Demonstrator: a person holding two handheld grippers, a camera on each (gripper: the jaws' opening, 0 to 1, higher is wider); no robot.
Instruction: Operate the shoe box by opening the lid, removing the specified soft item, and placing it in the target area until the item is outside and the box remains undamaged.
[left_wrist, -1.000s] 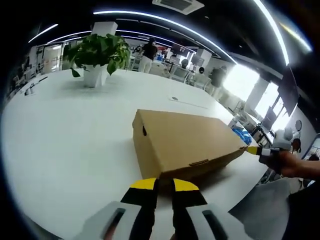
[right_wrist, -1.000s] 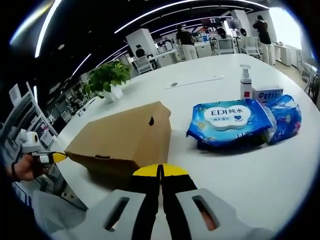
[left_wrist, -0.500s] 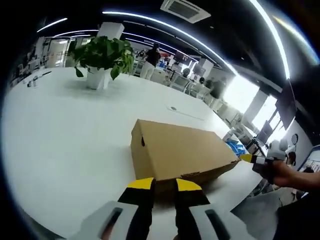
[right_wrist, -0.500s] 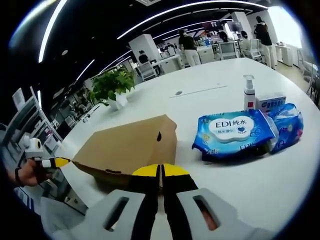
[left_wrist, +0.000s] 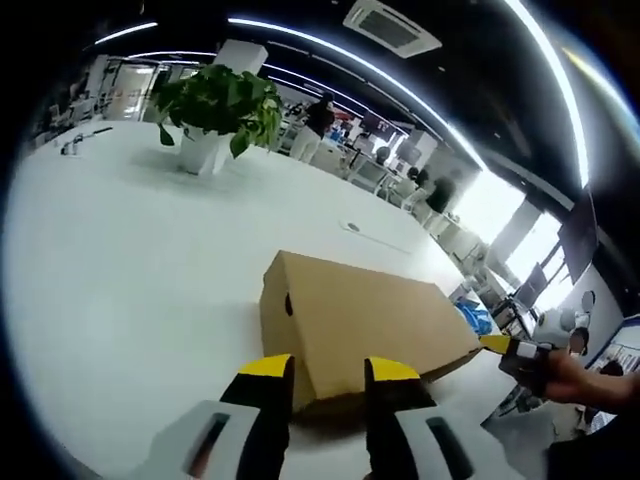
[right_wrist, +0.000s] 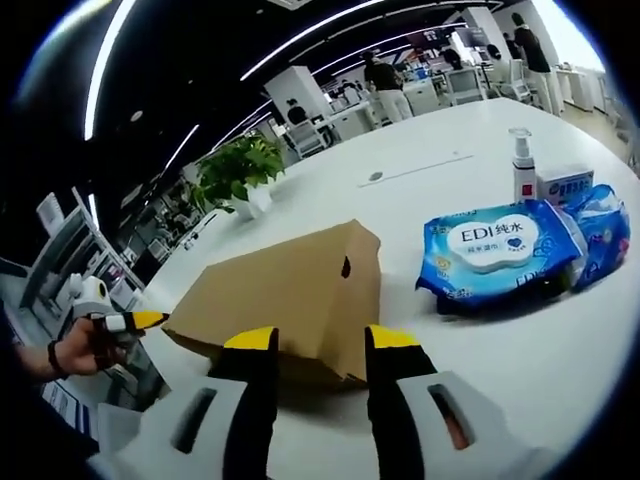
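From the right gripper view the clearest writing I can read is "EDI" in large white letters, with Chinese characters beside it, on the oval label of a blue wet-wipe pack (right_wrist: 508, 250); it is a soft, glossy plastic pouch lying flat on the white table (right_wrist: 560, 350). Touching its far side is a second crinkled blue pouch (right_wrist: 602, 228), whose print I cannot make out. Just behind them stand a small clear pump bottle (right_wrist: 521, 166) and a small white and blue carton (right_wrist: 565, 184); its lettering is too small to read. The shoe box (right_wrist: 290, 300) is plain, matte brown cardboard with no print that I can see, a long rectangular shape with a small dark finger hole in its end wall, and its lid is down. It sits on the table left of the wipes and close ahead of both my tools. My right gripper (right_wrist: 318, 345) has its yellow-tipped jaws spread apart, holding nothing, just short of the box's near edge. In the left gripper view my left gripper (left_wrist: 328, 372) is likewise parted and empty, in front of the box's near corner. A leafy potted plant (left_wrist: 216, 112) in a white pot stands well beyond.
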